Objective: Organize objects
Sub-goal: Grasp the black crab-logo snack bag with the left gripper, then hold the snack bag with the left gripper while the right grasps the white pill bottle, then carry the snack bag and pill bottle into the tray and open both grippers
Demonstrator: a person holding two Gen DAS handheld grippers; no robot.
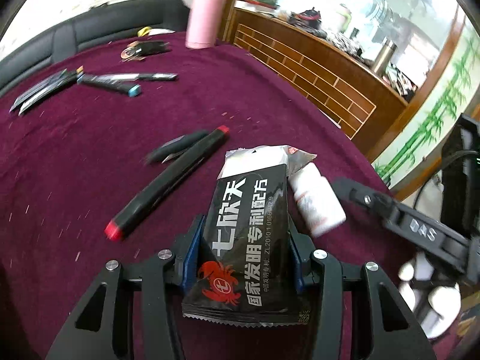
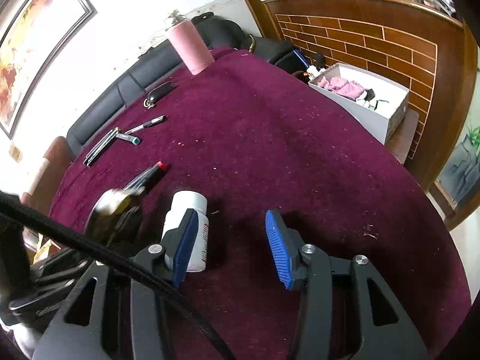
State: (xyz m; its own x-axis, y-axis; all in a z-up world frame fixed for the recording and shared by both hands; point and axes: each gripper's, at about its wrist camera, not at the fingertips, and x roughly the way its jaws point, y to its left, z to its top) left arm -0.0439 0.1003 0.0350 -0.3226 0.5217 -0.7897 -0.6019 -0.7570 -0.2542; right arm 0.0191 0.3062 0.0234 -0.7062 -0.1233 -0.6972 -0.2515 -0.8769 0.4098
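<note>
My left gripper is clamped on a black packet with white Chinese lettering and a red crab – it stands between the blue pads. Just right of it a white bottle lies on the maroon tablecloth; ahead to the left lies a black marker with red ends. My right gripper is spread apart – its left pad sits in front of the white bottle

Maroon tablecloth, black sofa, brick-pattern counter.
</note>
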